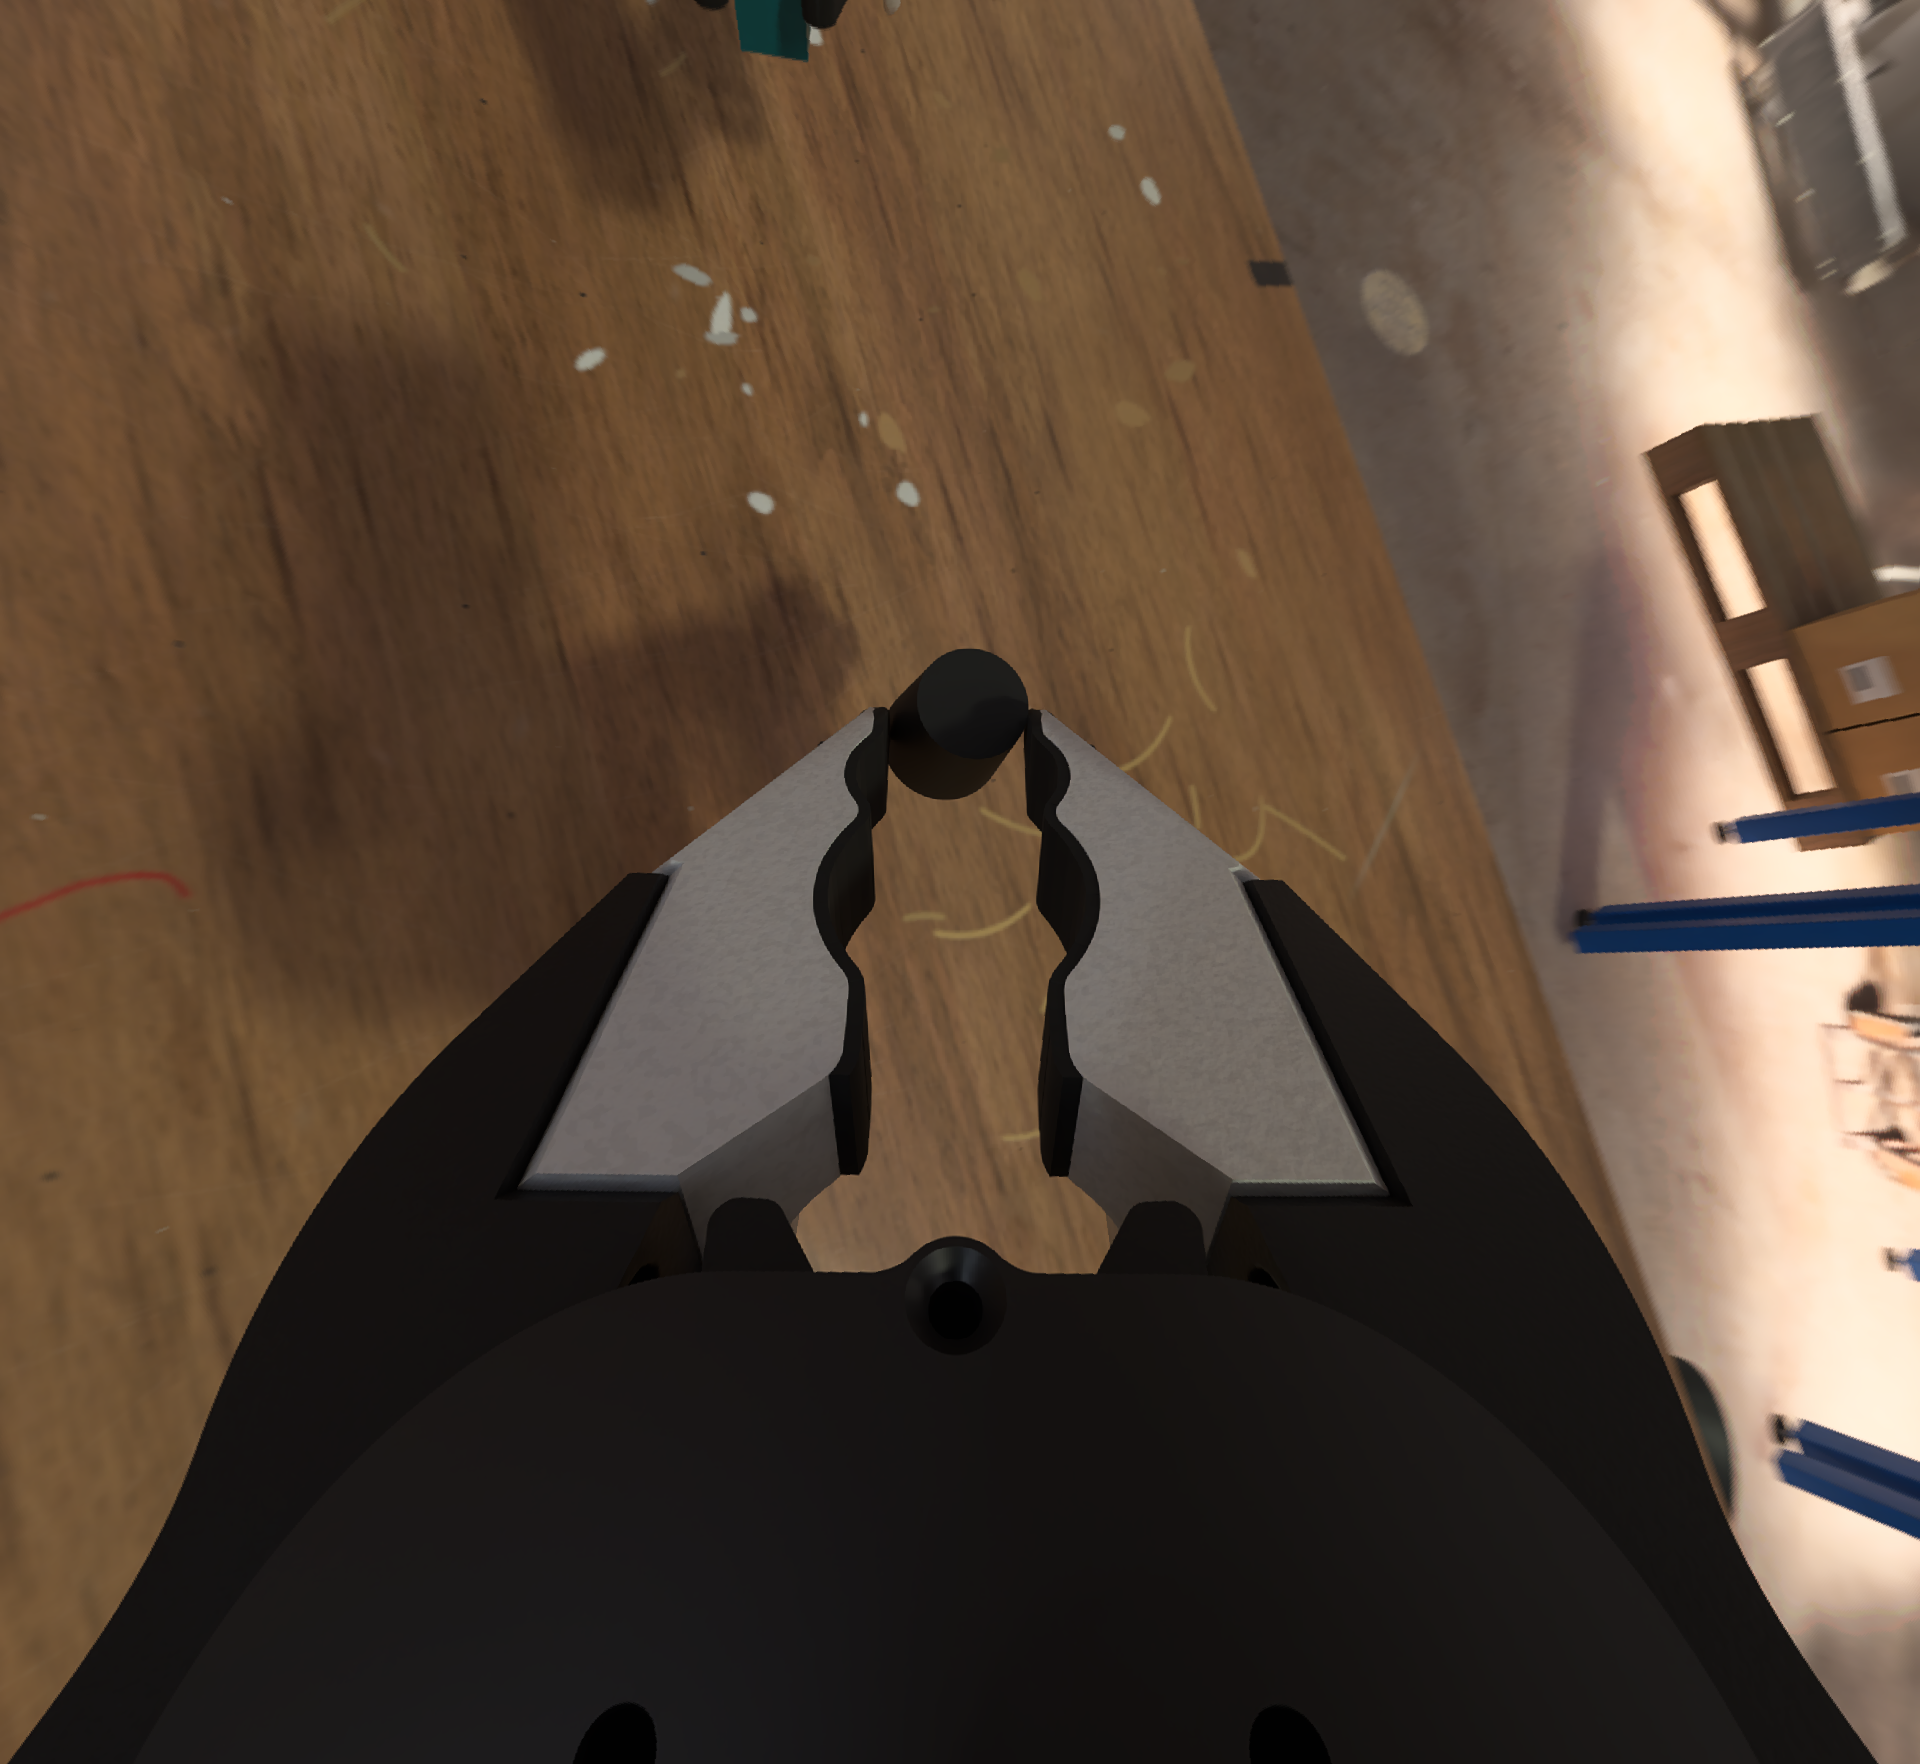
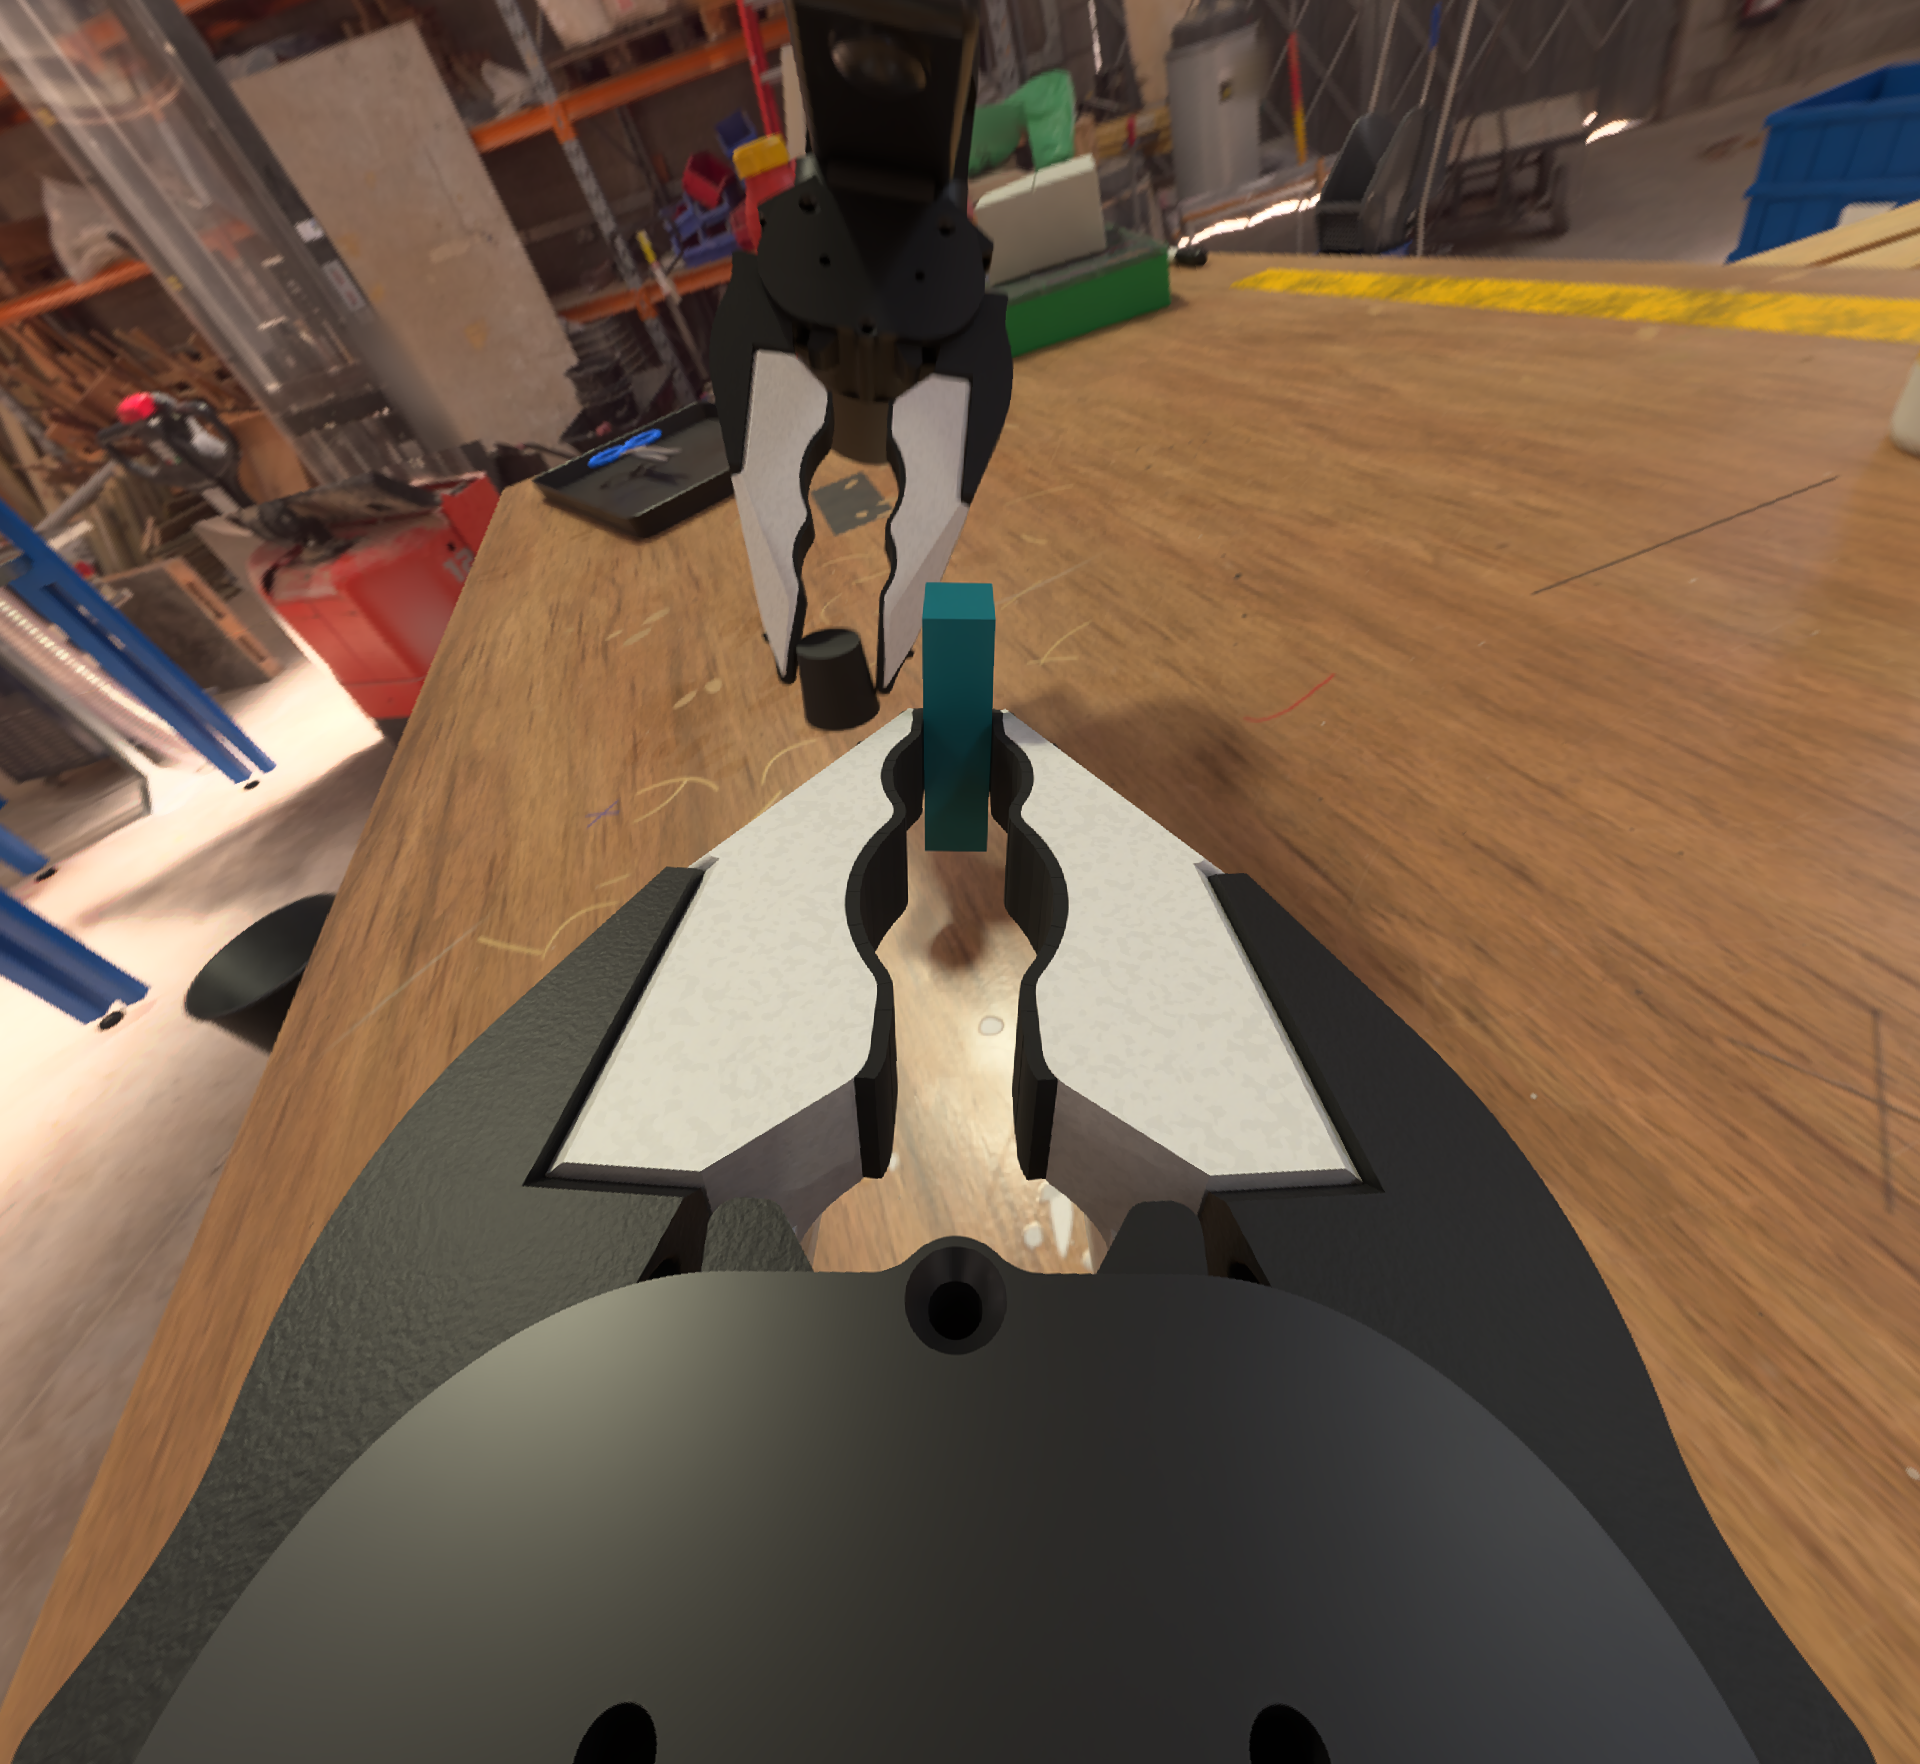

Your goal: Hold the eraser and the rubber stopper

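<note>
Over a wide wooden bench (image 2: 1455, 675) strewn with pale chips and curled shavings, two grippers each carry one of the task's things, and the step in hand looks to be simply the hold. Doing it well, by this view, means steady squeeze and level travel, with no twist at the wrist: both things sit far out at the fingertips, where little pad surface backs them, so a jolt could lever either one free. The left gripper (image 1: 958, 722) points down at the bench, its fingers pinching the stopper (image 1: 961, 717), a black tapered plug gripped across its sides at the very tips, its round end toward the camera and its body reaching past the tips toward twelve o'clock. In the right wrist view that same gripper (image 2: 836, 665) hangs at twelve o'clock, the stopper (image 2: 834, 675) seen between its tips with its lower end near the bench; whether it touches the wood cannot be told. The right gripper (image 2: 958, 738) has its fingers closed on the eraser (image 2: 958, 675), a teal block standing upright, clamped on its two broad faces about midway up, its top rising toward twelve o'clock above the tips and its foot dropping toward six o'clock between the pads.
</note>
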You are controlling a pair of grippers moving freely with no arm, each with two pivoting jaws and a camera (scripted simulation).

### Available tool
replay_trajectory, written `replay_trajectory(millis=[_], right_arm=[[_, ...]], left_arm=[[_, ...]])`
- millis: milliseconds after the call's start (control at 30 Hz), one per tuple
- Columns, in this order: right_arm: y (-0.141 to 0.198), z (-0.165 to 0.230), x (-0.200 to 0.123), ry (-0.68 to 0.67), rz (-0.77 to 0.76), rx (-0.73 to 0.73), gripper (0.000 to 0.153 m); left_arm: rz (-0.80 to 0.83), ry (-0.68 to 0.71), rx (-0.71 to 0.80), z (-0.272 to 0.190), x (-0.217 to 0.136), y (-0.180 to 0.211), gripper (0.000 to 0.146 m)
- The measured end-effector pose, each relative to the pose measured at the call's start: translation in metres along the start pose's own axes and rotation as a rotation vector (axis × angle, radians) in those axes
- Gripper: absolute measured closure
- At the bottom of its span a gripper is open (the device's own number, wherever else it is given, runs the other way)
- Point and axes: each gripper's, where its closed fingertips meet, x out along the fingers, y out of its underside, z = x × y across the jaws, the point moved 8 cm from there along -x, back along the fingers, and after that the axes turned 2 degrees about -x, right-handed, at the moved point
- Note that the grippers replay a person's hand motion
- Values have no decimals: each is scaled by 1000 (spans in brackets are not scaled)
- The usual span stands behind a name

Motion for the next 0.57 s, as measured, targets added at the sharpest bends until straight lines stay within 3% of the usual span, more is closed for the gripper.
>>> replay_trajectory(millis=[167, 367, 567], right_arm=[[5, 0, 3, -30, 48, 20, 142], [6, 7, 10, -18, 64, -51, 142], [5, 3, 9, 24, 31, -8, 142]], left_arm=[[149, -164, 159, -6, 0, -1, 120], [203, -171, 190, -9, -1, -2, 120], [212, -199, 183, -5, -3, -5, 120]])
